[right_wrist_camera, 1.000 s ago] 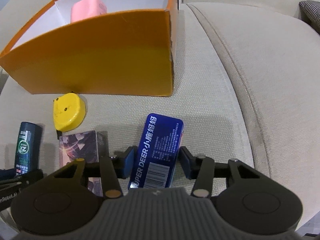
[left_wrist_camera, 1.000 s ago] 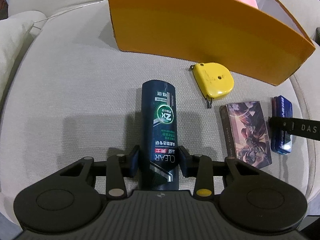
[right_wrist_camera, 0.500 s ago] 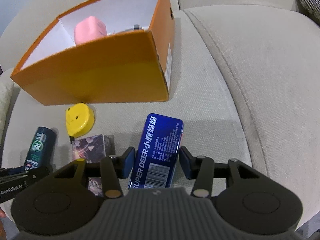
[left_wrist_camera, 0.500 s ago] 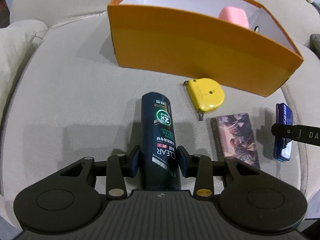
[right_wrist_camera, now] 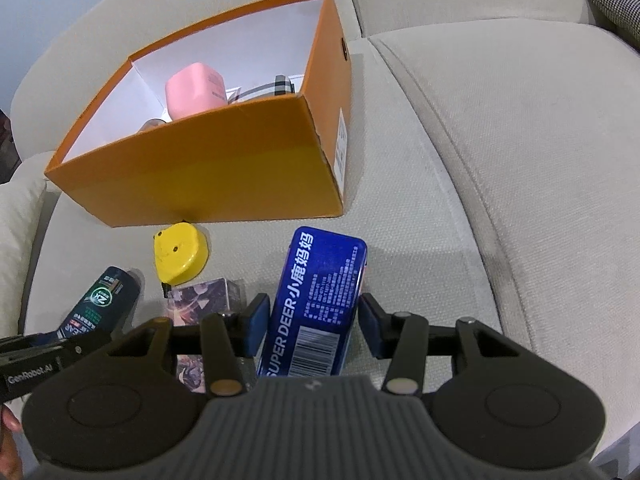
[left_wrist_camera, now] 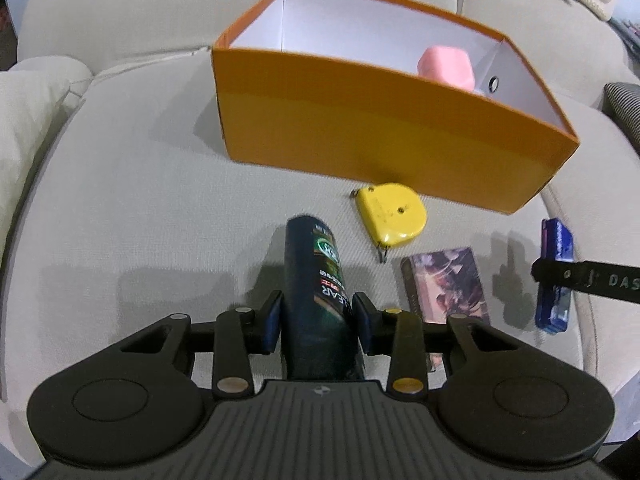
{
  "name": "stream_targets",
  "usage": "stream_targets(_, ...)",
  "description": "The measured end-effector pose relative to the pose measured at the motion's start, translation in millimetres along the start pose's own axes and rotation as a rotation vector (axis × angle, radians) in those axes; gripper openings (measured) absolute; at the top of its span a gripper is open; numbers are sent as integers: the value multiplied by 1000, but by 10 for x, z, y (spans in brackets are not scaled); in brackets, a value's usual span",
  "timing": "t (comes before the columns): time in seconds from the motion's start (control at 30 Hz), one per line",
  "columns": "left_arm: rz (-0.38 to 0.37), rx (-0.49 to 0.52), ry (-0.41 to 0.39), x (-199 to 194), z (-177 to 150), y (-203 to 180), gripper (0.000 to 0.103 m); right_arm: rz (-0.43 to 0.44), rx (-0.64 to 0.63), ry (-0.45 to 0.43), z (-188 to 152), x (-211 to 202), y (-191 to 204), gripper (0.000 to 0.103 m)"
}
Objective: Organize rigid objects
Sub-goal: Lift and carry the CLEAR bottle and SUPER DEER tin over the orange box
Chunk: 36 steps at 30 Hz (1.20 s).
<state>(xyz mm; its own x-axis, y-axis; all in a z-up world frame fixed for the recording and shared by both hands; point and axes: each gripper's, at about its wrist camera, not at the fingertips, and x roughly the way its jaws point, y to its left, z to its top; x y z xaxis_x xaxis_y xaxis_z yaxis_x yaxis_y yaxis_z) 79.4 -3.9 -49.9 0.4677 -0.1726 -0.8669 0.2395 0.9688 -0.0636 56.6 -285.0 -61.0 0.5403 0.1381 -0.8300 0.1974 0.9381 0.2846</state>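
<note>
The left gripper (left_wrist_camera: 316,322) clamped a dark bottle (left_wrist_camera: 316,280), raised off the sofa (left_wrist_camera: 120,200); the right gripper (right_wrist_camera: 310,322) clamped a blue tin (right_wrist_camera: 320,292). Both hung before the orange box (left_wrist_camera: 360,140); a tape measure (left_wrist_camera: 390,214) lay beside it.

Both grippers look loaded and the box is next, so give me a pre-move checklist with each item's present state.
1. Left gripper shut on the dark bottle: ok.
2. Right gripper shut on the blue tin: ok.
3. Both items lifted clear of the sofa cushion: cannot tell.
4. Orange box open on top: ok.
5. Free floor space in the box beside the pink object: ok, its left part shows bare white.
6. Yellow tape measure and card box boxed: not ok, both lie on the cushion.
</note>
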Motion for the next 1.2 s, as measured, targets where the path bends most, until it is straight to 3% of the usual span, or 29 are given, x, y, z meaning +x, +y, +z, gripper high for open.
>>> stream_targets(0.47,-55,-34,-44,-153,74,8,39,10,12,-10,1,-24,-42,50)
stream_targets(0.77,-118,-58,-122,-472,218,5,39,93,7,-51,34,-262,-16,50)
stream_targets(0.97,-165,-96,-196,-752,551,52,39,157,31,-109,236,-546,23,50)
stream_targets(1.2,-149,-81,-273,-826,1253,-82,39,185,-4,-187,885,-838,217,50)
